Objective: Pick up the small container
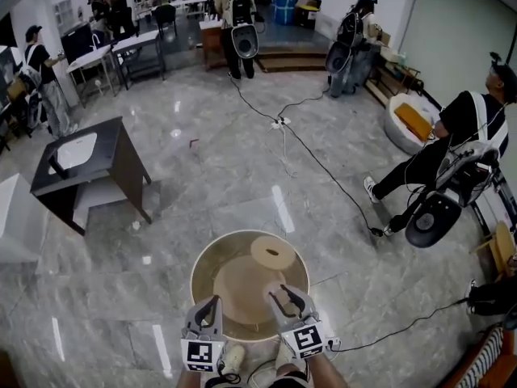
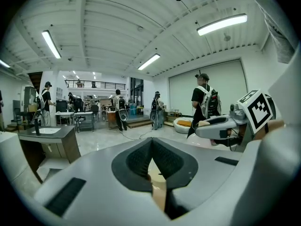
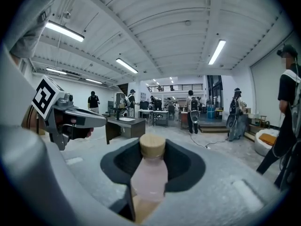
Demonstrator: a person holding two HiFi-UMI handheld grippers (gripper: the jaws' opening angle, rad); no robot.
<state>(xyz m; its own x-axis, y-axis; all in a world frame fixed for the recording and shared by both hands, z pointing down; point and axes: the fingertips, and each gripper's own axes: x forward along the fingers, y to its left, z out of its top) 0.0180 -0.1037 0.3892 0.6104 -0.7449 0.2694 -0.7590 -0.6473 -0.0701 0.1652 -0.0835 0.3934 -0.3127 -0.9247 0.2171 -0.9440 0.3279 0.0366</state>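
Observation:
The small container [image 3: 150,175] is a pale pink bottle with a round wooden cap [image 3: 153,146]. My right gripper [image 3: 153,154] is shut on it, and it stands upright between the dark pads. In the head view the right gripper [image 1: 283,293] hangs over the near side of a round wooden table [image 1: 212,259]; the bottle is hard to make out there. My left gripper [image 1: 212,302] is beside it on the left, its pads [image 2: 141,158] meeting with nothing between them. Each gripper shows in the other's view: the left gripper [image 3: 77,119] and the right gripper [image 2: 218,126].
A flat wooden disc [image 1: 272,253] with a small hole lies on the round table. A black desk [image 1: 85,168] stands at the left. A cable [image 1: 323,168] runs across the marble floor. A person [image 1: 452,136] with gear sits at the right; others stand farther back.

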